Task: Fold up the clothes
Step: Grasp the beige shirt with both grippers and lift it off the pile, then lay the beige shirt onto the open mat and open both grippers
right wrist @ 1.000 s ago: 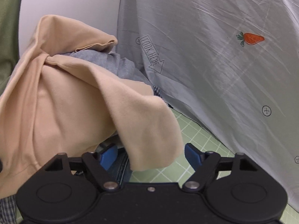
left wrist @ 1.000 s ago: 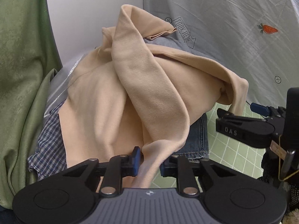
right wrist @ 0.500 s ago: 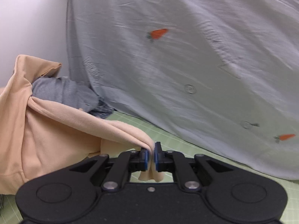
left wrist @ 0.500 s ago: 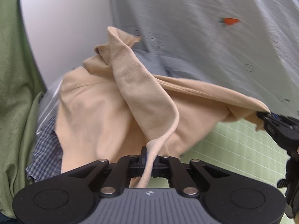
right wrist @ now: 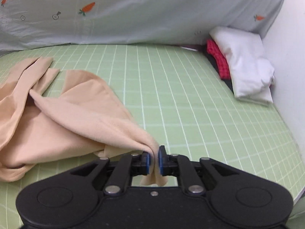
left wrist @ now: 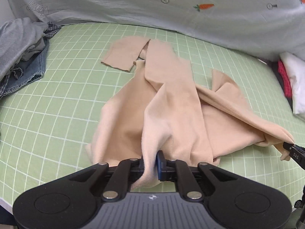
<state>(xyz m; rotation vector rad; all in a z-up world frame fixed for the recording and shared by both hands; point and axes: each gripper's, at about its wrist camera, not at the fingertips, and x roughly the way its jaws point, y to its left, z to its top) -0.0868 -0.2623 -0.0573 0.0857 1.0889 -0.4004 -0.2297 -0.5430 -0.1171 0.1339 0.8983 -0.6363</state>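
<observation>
Beige garment (left wrist: 171,103) pinched in both grippers

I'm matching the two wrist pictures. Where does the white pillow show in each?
Left wrist: white pillow at the far right edge, partly cut off.
Right wrist: white pillow upper right, against the wall, on the green sheet.
Shared landmark: the red checked cloth beside it.

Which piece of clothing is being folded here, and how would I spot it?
Look at the green gridded mat below the grey carrot-print sheet. In its middle sprawls a beige soft long-sleeved top, pinched at two corners by black tools. Unlike the piles at either edge, it lies alone.
</observation>
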